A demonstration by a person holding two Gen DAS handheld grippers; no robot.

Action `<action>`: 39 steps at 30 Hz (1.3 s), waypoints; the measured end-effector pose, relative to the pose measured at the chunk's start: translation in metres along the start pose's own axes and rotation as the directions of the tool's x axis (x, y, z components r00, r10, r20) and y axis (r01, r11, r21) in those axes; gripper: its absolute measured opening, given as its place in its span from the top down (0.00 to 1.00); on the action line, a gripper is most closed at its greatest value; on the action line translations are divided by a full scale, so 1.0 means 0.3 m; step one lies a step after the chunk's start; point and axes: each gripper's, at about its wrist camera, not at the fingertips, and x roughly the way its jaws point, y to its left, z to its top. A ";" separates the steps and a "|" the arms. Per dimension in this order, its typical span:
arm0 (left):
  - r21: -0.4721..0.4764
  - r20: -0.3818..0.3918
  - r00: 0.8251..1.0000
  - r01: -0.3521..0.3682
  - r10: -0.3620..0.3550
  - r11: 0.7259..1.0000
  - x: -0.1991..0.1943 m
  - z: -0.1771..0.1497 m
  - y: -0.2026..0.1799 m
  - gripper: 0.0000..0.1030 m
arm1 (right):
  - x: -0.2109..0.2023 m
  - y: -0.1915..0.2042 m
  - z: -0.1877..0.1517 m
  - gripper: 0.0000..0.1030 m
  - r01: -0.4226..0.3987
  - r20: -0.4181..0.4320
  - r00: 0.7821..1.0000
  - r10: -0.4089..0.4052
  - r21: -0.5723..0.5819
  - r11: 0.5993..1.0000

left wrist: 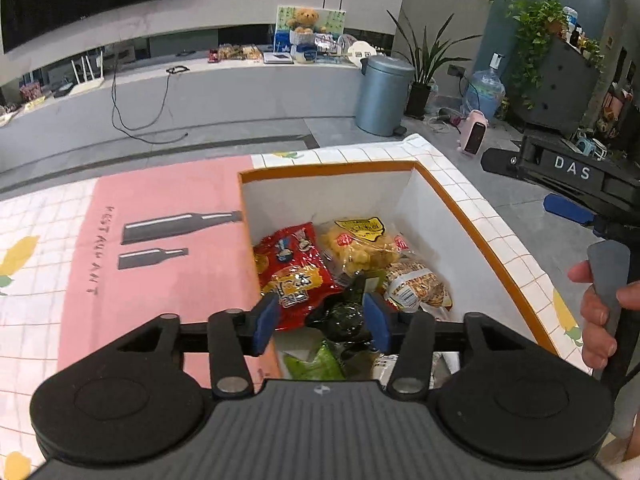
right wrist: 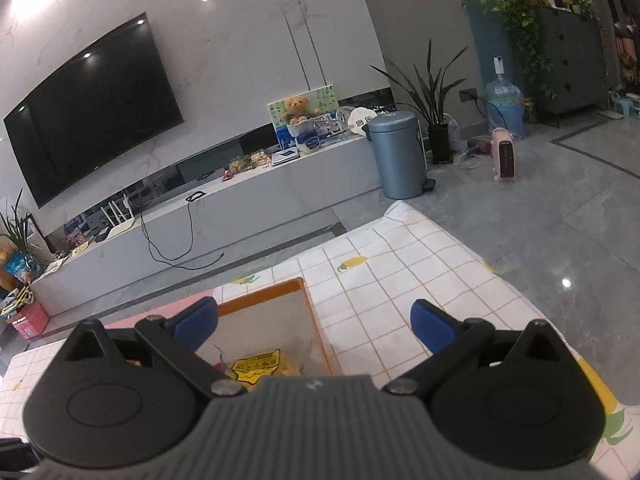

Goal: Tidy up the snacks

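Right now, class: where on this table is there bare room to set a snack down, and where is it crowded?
Free: the pink panel left of the orange-rimmed box, and the checked cloth right of the box, below the right gripper. Crowded: inside the box, where the red packet, yellow packet and dark packet pile under the left gripper.

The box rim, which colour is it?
Orange; the box rim shows best in the left wrist view, above white inner walls.

Left tool (left wrist: 322, 322) tilts downward, pads parted; right tool (right wrist: 314, 326) gapes wide, hand (left wrist: 600, 308) gripping its handle.
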 end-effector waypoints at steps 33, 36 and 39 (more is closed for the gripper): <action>-0.017 0.047 0.999 -0.012 0.013 1.000 -0.535 -0.187 -0.068 0.29 | -0.725 0.158 -0.290 0.03 0.071 -0.282 0.956 -0.083 -0.053 0.996; -0.025 -0.002 1.000 0.007 -0.007 1.000 -0.524 -0.209 -0.078 0.29 | -0.766 0.181 -0.297 0.03 0.065 -0.264 0.961 -0.079 -0.064 0.996; -0.026 -0.004 1.000 -0.011 0.011 1.000 -0.526 -0.231 -0.086 0.29 | -0.784 0.195 -0.297 0.03 0.105 -0.249 0.960 -0.124 -0.087 0.991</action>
